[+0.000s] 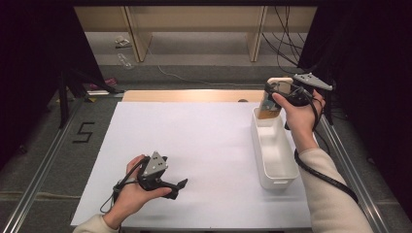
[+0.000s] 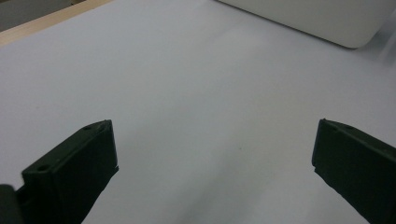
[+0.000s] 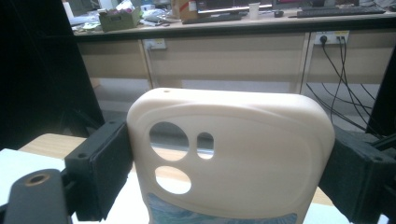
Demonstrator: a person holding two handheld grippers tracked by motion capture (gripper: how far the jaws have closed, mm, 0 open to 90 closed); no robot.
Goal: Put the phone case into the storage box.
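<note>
Nearest, at the left front of the white table (image 1: pixel 204 145), the left gripper (image 1: pixel 180 188) is rested low on the sheet in the person's left hand (image 1: pixel 130 191). Its jaws are spread wide with nothing between them, as the left gripper view confirms; it is judged to be parked there, kept out of the way while the other hand works.

Farther off, along the right side, a long white bin (image 1: pixel 274 150) is laid with its long axis running near to far. It appears empty, and is taken to be the likely drop place.

At the bin's far end the right gripper (image 1: pixel 273 97) is held raised, its jaws clamped on the two long edges of a cream phone case (image 3: pixel 231 154) — a grip across the narrow width, probably chosen so the case can be lowered lengthwise. The case is held upright above the bin's far end, long axis roughly vertical, camera cut-outs (image 3: pixel 175 154) uppermost, its printed part lower.
</note>
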